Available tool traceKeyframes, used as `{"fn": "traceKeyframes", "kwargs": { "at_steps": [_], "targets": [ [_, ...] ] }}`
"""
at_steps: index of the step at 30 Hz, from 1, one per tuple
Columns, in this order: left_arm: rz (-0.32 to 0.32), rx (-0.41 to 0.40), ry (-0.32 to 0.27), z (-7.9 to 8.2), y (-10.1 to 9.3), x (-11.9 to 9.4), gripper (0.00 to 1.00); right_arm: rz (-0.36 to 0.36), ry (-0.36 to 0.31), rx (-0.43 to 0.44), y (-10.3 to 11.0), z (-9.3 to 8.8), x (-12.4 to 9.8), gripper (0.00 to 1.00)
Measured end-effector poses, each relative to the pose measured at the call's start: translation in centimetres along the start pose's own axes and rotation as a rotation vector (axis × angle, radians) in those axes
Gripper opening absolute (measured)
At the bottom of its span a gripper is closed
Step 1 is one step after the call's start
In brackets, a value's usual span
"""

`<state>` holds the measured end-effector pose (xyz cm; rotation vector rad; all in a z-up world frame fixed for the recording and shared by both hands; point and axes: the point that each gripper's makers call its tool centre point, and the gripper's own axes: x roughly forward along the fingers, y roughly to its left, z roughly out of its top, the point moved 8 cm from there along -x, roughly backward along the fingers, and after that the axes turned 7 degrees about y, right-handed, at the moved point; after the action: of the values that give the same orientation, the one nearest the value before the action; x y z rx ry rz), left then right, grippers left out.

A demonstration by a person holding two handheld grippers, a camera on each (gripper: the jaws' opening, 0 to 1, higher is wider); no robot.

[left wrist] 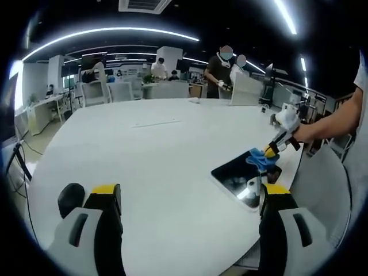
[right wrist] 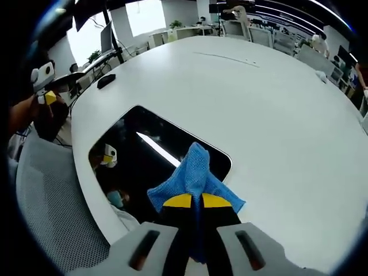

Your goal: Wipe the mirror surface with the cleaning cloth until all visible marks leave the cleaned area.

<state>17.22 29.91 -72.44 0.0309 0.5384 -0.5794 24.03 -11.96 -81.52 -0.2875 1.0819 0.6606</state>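
A dark rectangular mirror point(left wrist: 241, 175) lies flat near the edge of the white table point(left wrist: 149, 149). In the right gripper view the mirror point(right wrist: 146, 152) reflects a ceiling light. A blue cleaning cloth point(right wrist: 194, 172) rests on the mirror's near corner, with my right gripper point(right wrist: 192, 201) shut on it. In the left gripper view the cloth point(left wrist: 257, 158) sits on the mirror's far end under the right gripper point(left wrist: 275, 146), which a hand holds. My left gripper point(left wrist: 190, 192) is open over the table, beside the mirror, with nothing between its jaws. The right gripper view has it small at the far left point(right wrist: 49, 98).
A grey mesh chair point(right wrist: 52, 195) stands at the table edge next to the mirror. A small black object point(right wrist: 105, 81) lies on the table near that edge. Two people point(left wrist: 221, 63) stand beyond the table's far side, among desks and chairs.
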Motion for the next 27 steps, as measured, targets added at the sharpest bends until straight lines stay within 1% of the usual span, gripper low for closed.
{"fn": "traceKeyframes", "kwargs": {
  "at_steps": [6,10,16,27],
  "targets": [
    [-0.003,-0.005,0.0,-0.3,-0.2,0.2,0.99,-0.022,0.002,-0.006,0.5,0.0,-0.1,0.0],
    [-0.009,-0.002,0.001,-0.4,-0.1,0.3,0.99,-0.019,0.012,-0.006,1.2,-0.5,-0.3,0.0],
    [-0.004,-0.006,-0.012,-0.1,-0.2,0.0,0.99,-0.012,0.016,0.004,1.7,-1.5,-0.7,0.0],
    [-0.002,-0.022,-0.01,-1.1,0.7,0.1,0.99,0.008,0.024,0.03,2.9,-2.9,-1.4,0.0]
  ]
}}
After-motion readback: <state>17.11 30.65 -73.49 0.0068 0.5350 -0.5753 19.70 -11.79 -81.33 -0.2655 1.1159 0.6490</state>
